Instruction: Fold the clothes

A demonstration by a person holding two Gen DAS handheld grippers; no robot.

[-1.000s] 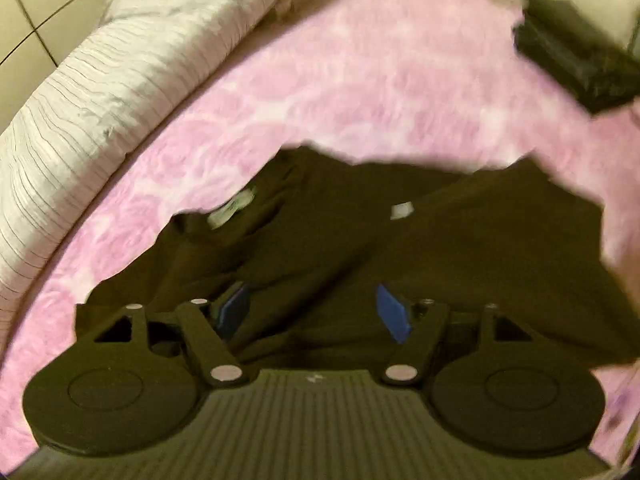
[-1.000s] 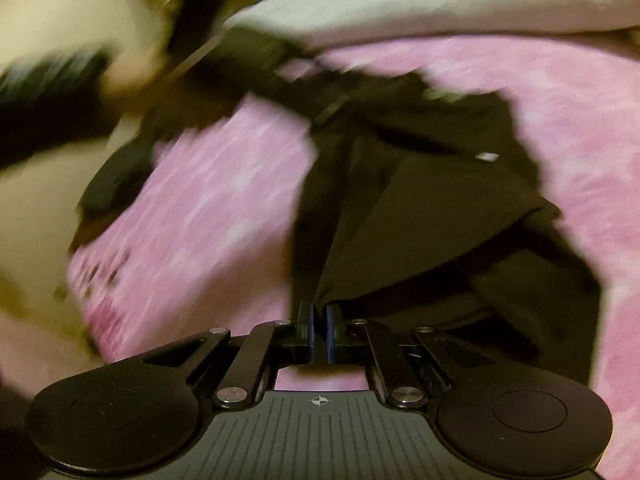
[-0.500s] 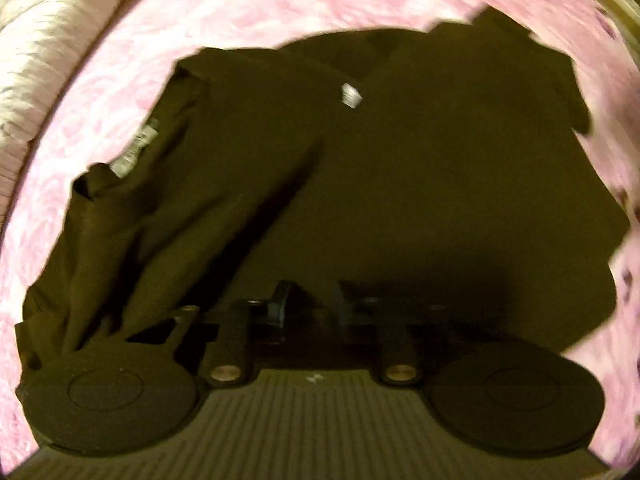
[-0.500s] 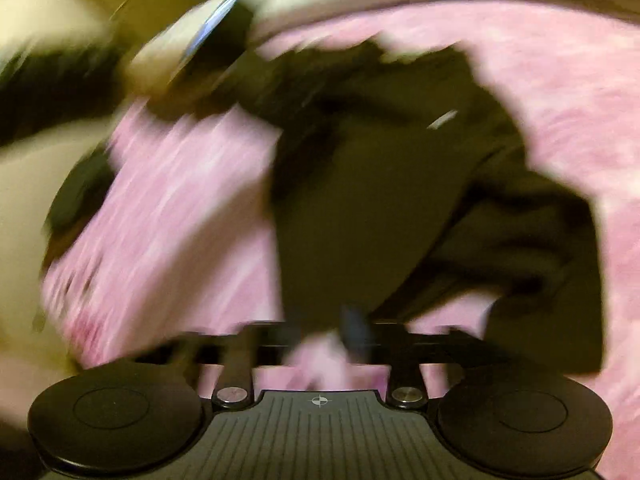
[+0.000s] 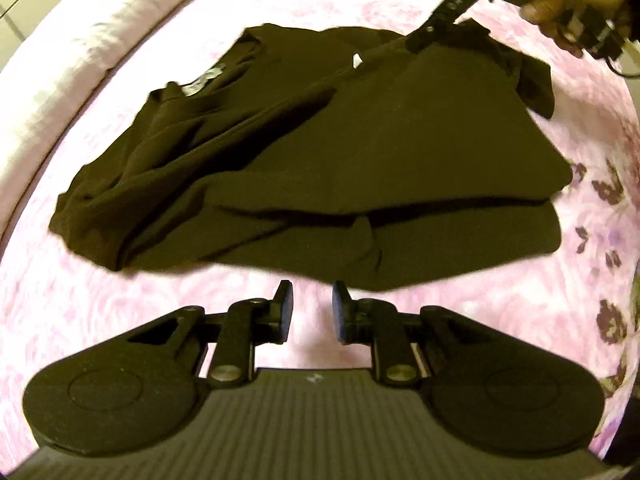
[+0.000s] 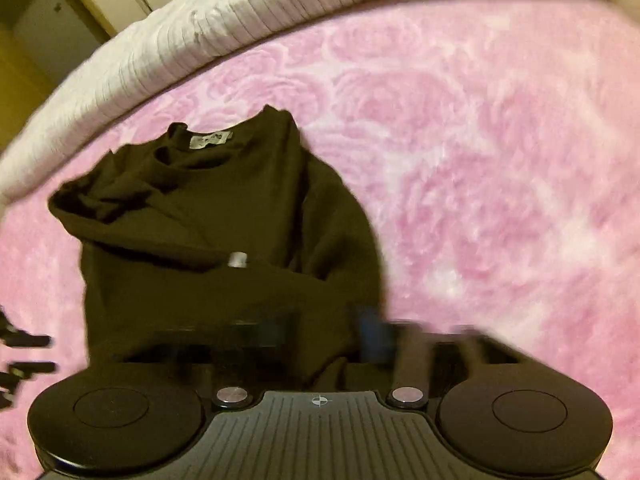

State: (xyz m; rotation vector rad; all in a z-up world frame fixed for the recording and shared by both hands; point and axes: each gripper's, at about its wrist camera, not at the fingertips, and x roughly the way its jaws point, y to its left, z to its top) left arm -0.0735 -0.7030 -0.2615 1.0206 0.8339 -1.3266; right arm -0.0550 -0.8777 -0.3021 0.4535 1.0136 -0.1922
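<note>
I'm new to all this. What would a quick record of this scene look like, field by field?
Garment: dark shirt, partly folded, label showing
Surface: pink flowered blanket
Beside it: white ribbed bedding
Left gripper: jaws slightly apart, just opened a little, nothing between them, short of the shirt's near edge
Right gripper: blurred, at the shirt's edge, jaws just closing; grip unclear

Lay spread across the bed: pink rose-patterned blanket (image 6: 460, 152). Ran along its far edge: white ribbed bedding (image 6: 224, 24). Showed dark flower prints (image 5: 608, 320) near the blanket's right edge.
</note>
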